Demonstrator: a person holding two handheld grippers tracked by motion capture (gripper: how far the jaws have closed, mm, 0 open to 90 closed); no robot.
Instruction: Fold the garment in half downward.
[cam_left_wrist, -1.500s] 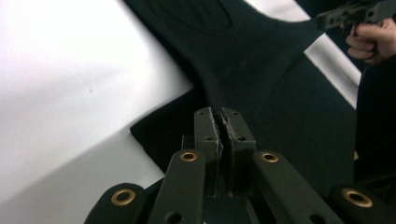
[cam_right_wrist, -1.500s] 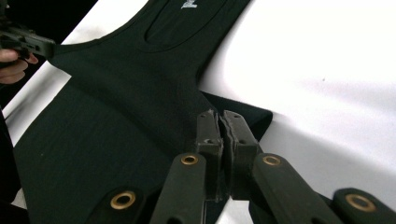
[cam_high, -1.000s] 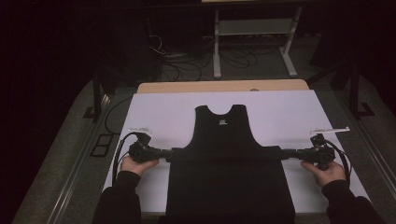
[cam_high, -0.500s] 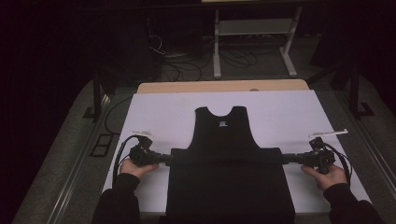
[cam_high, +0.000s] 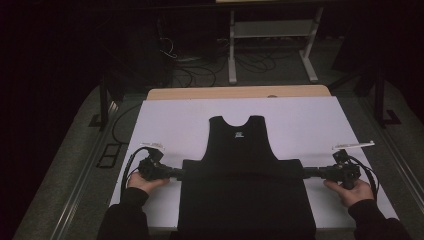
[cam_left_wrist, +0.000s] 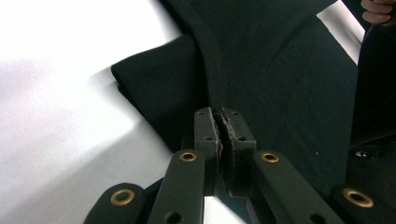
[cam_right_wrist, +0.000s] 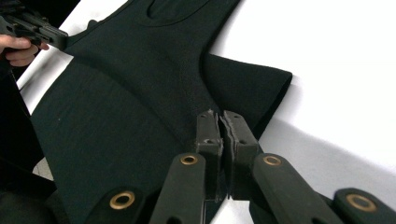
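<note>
A black sleeveless garment (cam_high: 245, 195) lies flat on the white table top (cam_high: 300, 120), neck toward the far side. Its lower body is wider than the chest and reaches the near edge. My left gripper (cam_high: 182, 173) is shut on the garment's left side edge, with cloth (cam_left_wrist: 280, 70) pinched between the pads at the tips (cam_left_wrist: 219, 114). My right gripper (cam_high: 303, 172) is shut on the right side edge in the same way (cam_right_wrist: 219, 116). A folded flap of cloth (cam_right_wrist: 252, 86) sticks out beyond the seam there. In the right gripper view the left gripper (cam_right_wrist: 46, 32) shows far off.
A wooden strip (cam_high: 240, 92) borders the white top at its far edge. Beyond it, on the dark floor, are cables (cam_high: 185, 60) and a white-legged stand (cam_high: 272, 45). The person's dark sleeves (cam_high: 125, 220) come in from the near edge.
The right gripper has shifted a little toward the near edge. The left gripper and the garment look the same as before.
</note>
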